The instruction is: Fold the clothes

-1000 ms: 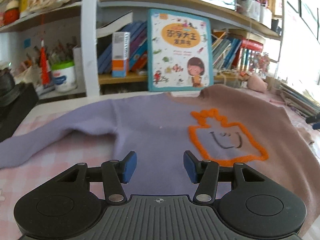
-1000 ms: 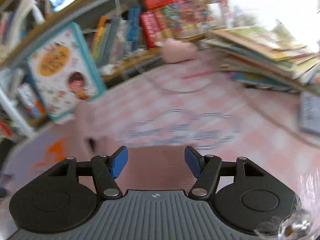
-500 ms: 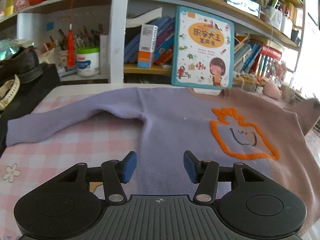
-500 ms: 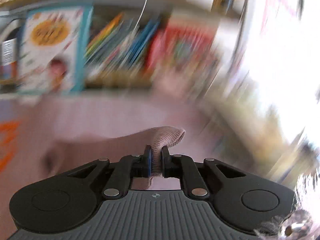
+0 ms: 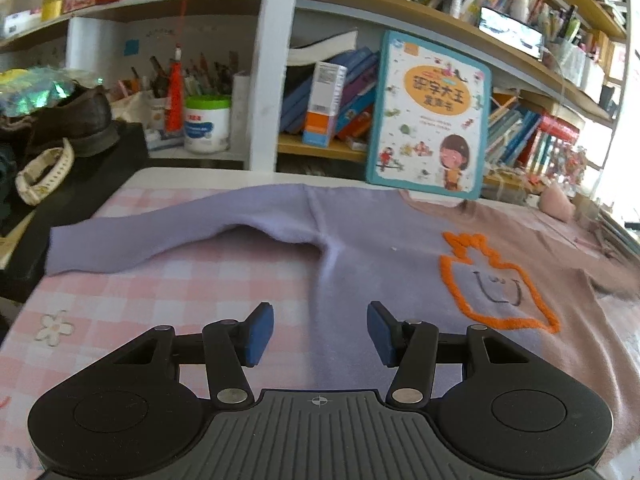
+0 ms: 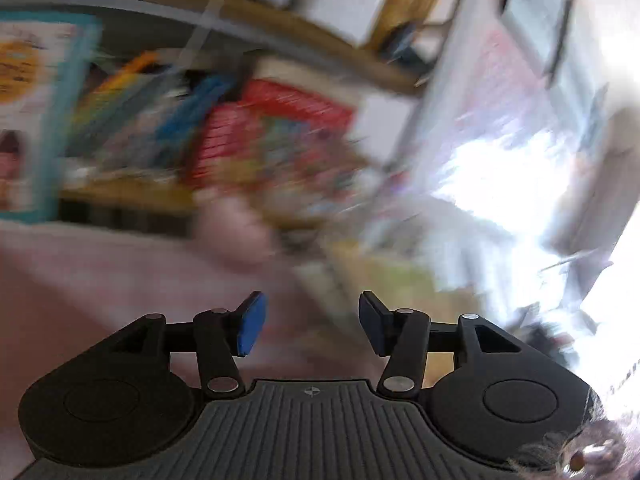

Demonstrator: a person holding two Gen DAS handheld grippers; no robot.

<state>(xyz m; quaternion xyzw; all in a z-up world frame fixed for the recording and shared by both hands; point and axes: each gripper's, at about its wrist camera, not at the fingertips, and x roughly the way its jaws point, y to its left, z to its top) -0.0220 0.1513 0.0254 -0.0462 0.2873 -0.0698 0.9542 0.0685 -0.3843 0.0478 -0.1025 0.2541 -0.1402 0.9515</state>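
While the sweater [image 5: 360, 248] lies spread flat on the counter's pink checked cloth [image 5: 168, 292], its lilac half faces the left wrist camera and its dusty-pink half runs off to the right, with an orange outlined figure [image 5: 496, 284] stitched across the chest. The lilac sleeve [image 5: 160, 240] stretches out to the left, flat on the cloth. The left tool [image 5: 320, 334] hangs above the sweater's lower edge with its blue pads [image 5: 260, 332] parted about halfway and nothing between them. Behind the sweater a children's picture book [image 5: 430, 114] stands upright against the bookshelf [image 5: 276, 64], and a white tub with a green lid [image 5: 207, 124] sits in the shelf's left bay. The right wrist view is heavily blurred; the right tool [image 6: 310, 326] has just been opening its jaws, which stand about half apart and empty, with pink fabric [image 6: 120, 280] below and left of them.
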